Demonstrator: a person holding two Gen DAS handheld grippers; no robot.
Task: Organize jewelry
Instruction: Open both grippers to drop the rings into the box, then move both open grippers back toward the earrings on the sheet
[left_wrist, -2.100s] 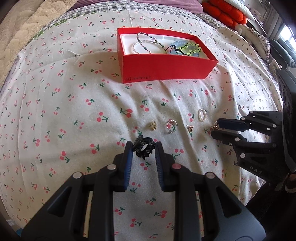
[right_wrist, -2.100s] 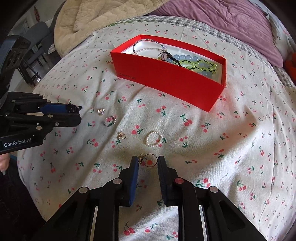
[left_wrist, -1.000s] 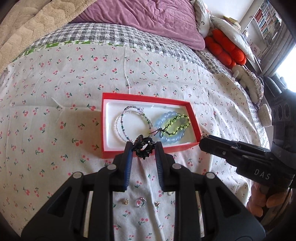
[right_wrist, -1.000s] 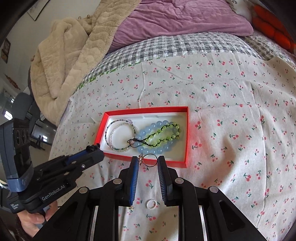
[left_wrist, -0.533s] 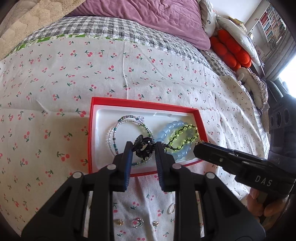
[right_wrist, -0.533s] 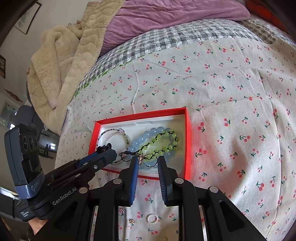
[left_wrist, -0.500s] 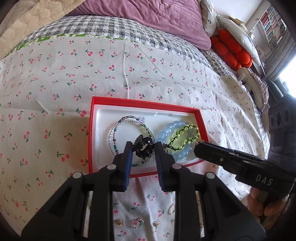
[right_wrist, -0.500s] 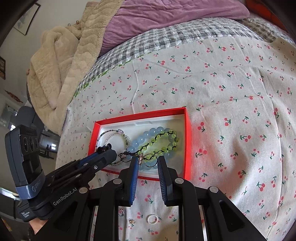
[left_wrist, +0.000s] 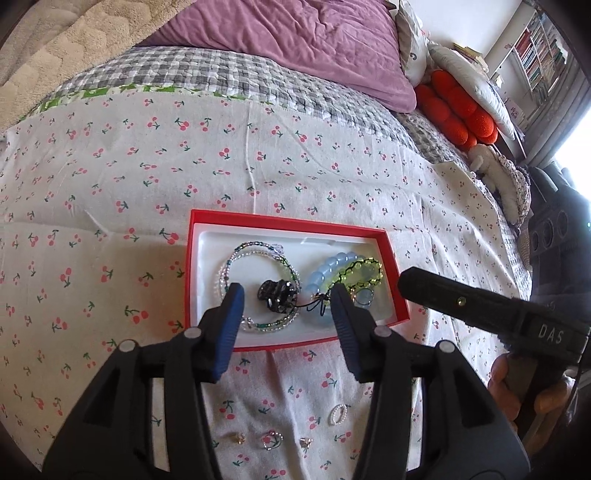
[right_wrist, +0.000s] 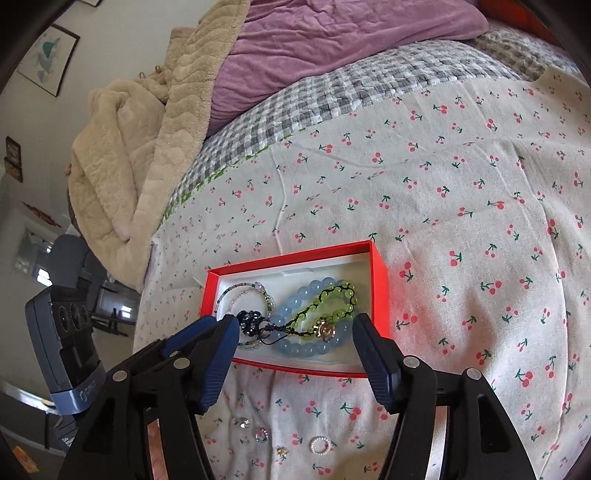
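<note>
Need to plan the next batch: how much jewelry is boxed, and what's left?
Boxed: several bracelets, a black ring and a gold-charm ring lie in the red box. In hand: nothing; the left gripper and right gripper have just opened, jaws empty. Left on the sheet: a pearl ring and three small pieces.

Right gripper (right_wrist: 291, 328): we find its jaws parted, just opened, nothing pressed between them. Beyond the tips, a red box (right_wrist: 380, 291) holding a blue bead bracelet (right_wrist: 295, 306), green bead bracelet (right_wrist: 338, 291), black ring (right_wrist: 251, 321) and gold-charm ring (right_wrist: 325, 329). Left of us, the left gripper (right_wrist: 195, 330). Nearer us, on cherry-print cloth (right_wrist: 461, 206), a pearl ring (right_wrist: 319, 444).
</note>
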